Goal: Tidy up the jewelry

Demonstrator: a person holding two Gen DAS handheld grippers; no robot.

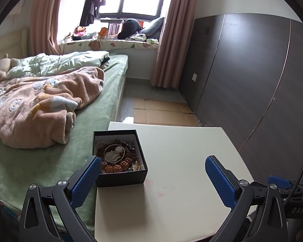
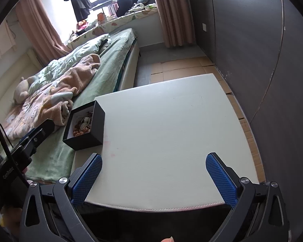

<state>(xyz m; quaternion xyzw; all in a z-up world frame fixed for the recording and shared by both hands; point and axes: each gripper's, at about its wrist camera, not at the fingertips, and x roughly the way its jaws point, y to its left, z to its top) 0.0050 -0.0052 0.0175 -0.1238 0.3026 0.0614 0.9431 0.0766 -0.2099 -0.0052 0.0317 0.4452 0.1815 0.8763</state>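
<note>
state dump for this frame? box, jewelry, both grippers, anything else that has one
black box: lid off, upright, at the left edge of the white table, beside the bed.
jewelry: all piled inside the box; a metal bangle lies on top.
left gripper: jaws wide apart, empty, left finger near the box.
right gripper: jaws wide apart, empty, over bare tabletop.
curtains: drawn apart.
bed: unmade.

Pink blanket (image 1: 40,111) rumpled on green bed (image 1: 103,109); flattened cardboard (image 1: 163,113) on floor beside dark wardrobe (image 1: 252,76)
</note>
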